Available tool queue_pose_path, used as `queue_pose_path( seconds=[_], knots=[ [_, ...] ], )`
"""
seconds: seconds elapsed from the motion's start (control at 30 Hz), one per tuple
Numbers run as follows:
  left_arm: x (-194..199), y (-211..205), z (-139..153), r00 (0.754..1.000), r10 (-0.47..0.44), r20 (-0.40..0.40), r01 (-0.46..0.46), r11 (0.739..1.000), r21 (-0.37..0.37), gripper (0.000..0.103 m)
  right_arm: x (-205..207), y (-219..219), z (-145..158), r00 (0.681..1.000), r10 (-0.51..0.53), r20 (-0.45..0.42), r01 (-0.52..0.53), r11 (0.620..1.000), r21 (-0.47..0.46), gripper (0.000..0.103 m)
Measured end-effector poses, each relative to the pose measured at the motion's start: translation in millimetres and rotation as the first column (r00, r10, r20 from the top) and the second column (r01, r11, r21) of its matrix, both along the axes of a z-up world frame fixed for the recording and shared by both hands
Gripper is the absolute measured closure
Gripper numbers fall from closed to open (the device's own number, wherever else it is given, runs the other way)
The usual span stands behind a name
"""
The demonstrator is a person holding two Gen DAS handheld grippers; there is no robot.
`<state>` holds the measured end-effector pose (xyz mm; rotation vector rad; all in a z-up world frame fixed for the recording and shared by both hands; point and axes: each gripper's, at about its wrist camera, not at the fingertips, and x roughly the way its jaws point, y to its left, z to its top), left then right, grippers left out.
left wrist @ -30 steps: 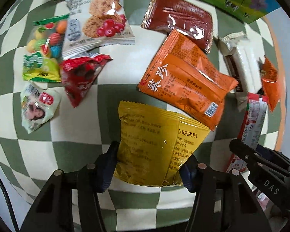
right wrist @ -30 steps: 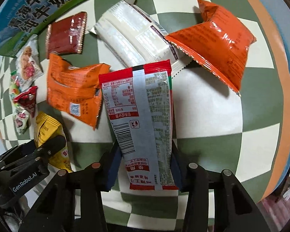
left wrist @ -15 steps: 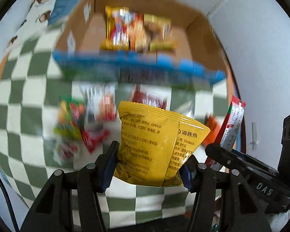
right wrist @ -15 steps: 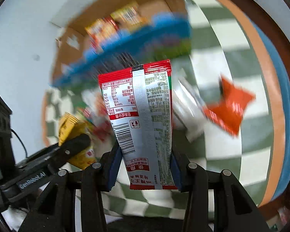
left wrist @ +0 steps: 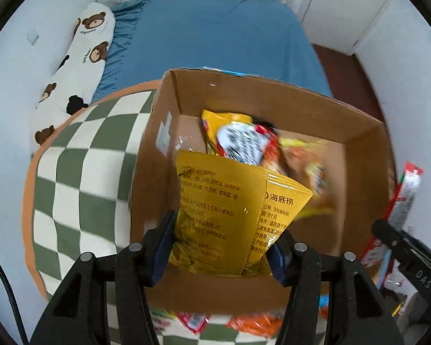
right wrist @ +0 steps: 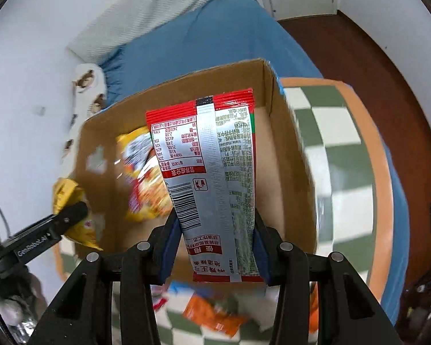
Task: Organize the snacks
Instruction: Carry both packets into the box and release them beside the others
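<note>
Yellow snack bag (left wrist: 221, 218) sits squeezed between the left gripper (left wrist: 219, 251) fingers, low in the middle of the frame, over the open cardboard box (left wrist: 146, 155). The right gripper (right wrist: 215, 251) pinches a red and silver packet (right wrist: 212, 178) over that box too. More snacks (left wrist: 244, 141) lie inside the box.

The yellow packet (left wrist: 224, 218) carries the brand 海底捞 in dark print on its right-hand panel, above lines of small ingredient text too fine to read fully. The other tongs' black arm (left wrist: 416, 261) reads "DAS". In the right wrist view, a black arm (right wrist: 40, 237) reads "GenRobot.AI". The red-and-silver packet (right wrist: 212, 178) shows an upside-down nutrition table headed 营养成分表 and a barcode.
</note>
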<state>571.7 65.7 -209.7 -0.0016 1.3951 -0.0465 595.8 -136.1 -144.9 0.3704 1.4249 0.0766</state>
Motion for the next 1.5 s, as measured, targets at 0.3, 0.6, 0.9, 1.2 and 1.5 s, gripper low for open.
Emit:
queue_pose_path(
  seconds=[0.3,0.6,0.9,1.2,1.5],
  knots=[
    [51.3,15.9,-53.4,0.996,0.019,-0.089,-0.013,0.997,0.071,0.048,70.9,11.0,-61.4,0.996,0.041,-0.084,-0.05,0.993,-0.111,0.055],
    [67.4,19.6,-69.7,0.997,0.016,-0.074,-0.012,0.998,0.058,0.027,93.1,23.6,-91.4,0.993,0.056,-0.105,-0.072,0.986,-0.151,0.014],
    [50.4,14.1,-51.6,0.999,0.009,-0.032,-0.008,1.0,0.014,0.019,81.7,26.9,-85.9,0.995,0.055,-0.078,-0.066,0.989,-0.134,0.013],
    [-2.6,5.5,-16.2,0.995,-0.019,0.099,0.02,1.0,-0.002,0.019,41.3,36.0,-52.1,0.998,0.06,0.024,-0.056,0.988,-0.143,0.013],
    [-66.9,9.0,23.6,0.974,-0.025,0.227,0.039,0.998,-0.057,0.019,-7.5,43.2,-6.2,0.986,0.091,0.139,-0.065,0.982,-0.18,0.013]
  ],
)
